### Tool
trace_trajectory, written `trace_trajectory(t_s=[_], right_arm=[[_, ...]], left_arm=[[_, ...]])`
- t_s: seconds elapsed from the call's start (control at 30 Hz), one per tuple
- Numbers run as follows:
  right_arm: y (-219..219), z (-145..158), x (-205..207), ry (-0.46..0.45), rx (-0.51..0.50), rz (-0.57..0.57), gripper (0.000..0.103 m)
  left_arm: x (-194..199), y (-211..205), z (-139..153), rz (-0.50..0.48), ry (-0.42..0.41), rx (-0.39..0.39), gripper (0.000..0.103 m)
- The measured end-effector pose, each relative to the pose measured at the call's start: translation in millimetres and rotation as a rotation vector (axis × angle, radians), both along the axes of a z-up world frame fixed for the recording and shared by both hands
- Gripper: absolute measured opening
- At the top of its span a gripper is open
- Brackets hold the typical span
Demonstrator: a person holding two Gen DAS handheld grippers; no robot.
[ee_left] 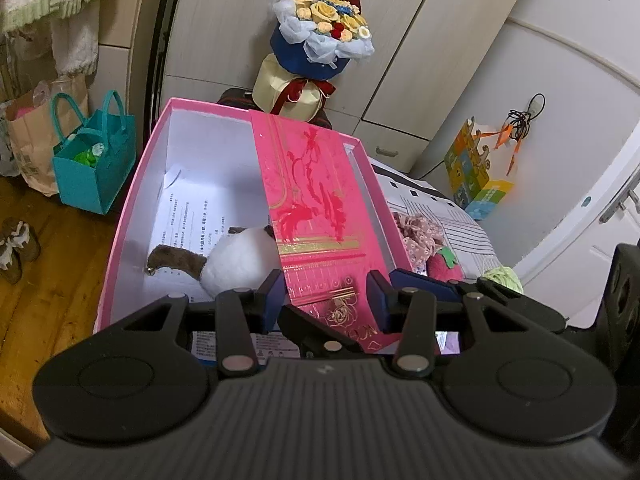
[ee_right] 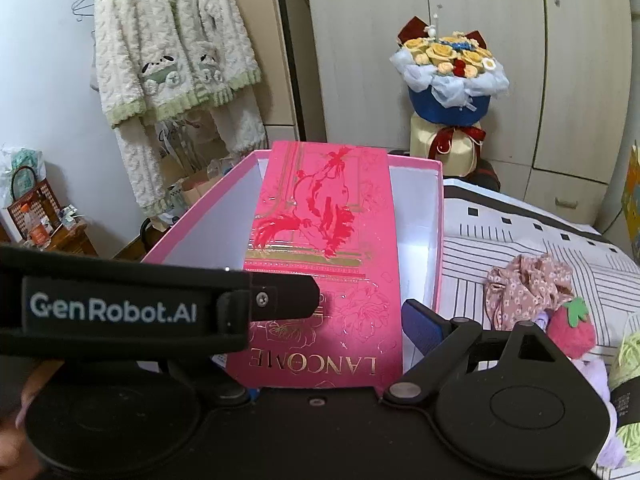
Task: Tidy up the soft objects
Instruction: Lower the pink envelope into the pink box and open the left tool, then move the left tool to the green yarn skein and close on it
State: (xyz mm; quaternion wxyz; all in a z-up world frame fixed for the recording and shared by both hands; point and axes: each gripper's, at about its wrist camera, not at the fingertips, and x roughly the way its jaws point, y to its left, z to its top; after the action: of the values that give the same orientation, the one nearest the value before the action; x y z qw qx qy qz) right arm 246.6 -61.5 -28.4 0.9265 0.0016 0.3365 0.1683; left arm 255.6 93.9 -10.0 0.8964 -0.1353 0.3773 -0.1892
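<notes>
An open pink box (ee_left: pixel 136 184) stands on the bed's left side, with a pink Lancôme sleeve (ee_left: pixel 316 200) laid across it. Inside lies a white plush toy with a brown tail (ee_left: pixel 236 258) on a printed sheet. My left gripper (ee_left: pixel 326 300) is open, its jaws astride the sleeve's near end. My right gripper (ee_right: pixel 360 312) is open beside the sleeve (ee_right: pixel 324 256) at the box's near edge (ee_right: pixel 434 240); the left gripper's body hides its left finger. A floral scrunchie (ee_right: pixel 528 284), a strawberry plush (ee_right: pixel 572 326), green yarn (ee_right: pixel 628 352) and a purple plush (ee_right: pixel 596 376) lie on the striped bedding.
A crochet bouquet (ee_left: pixel 320 36) stands behind the box against the wardrobe. A teal bag (ee_left: pixel 94 160) and a paper bag (ee_left: pixel 32 128) sit on the wooden floor at left. A fluffy jacket (ee_right: pixel 176 60) hangs on the wall. A colourful carton (ee_left: pixel 476 172) stands at the bed's far right.
</notes>
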Motion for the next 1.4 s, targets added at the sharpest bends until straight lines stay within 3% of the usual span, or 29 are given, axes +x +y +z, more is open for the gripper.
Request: trace_trajectory(t_s=[0.2,0.3,0.67,1.03,1.4], right_arm=[[4.9,-4.2,-3.8,-0.008,-0.057,0.026,0.093],[4.9,-2.9,-7.9,-0.007,-0.06,0.032,0.093],[-3.0,14.5,-39.5,-0.076,-0.099,0.045,0.093],[-18.1,40.1,-81.0,-0.139,-0.106,0.049,0.094],[-82.3,59.2,-141.2,-0.197,-0.066,0.099,0.094]], left_arm=[[-3.2,-8.3,-5.2,0.047,-0.027,0.109,0.05],[-5.4,-4.5,-6.0,0.037,-0.006,0.083,0.053],[-40.5,10.3,14.8,0.043,-0.065,0.109,0.061],[-85.9,10.8,41.9,-0.037,-0.137,0.132,0.066],[-139.6,3.5,67.3,-0.131,-0.201,0.129,0.069]])
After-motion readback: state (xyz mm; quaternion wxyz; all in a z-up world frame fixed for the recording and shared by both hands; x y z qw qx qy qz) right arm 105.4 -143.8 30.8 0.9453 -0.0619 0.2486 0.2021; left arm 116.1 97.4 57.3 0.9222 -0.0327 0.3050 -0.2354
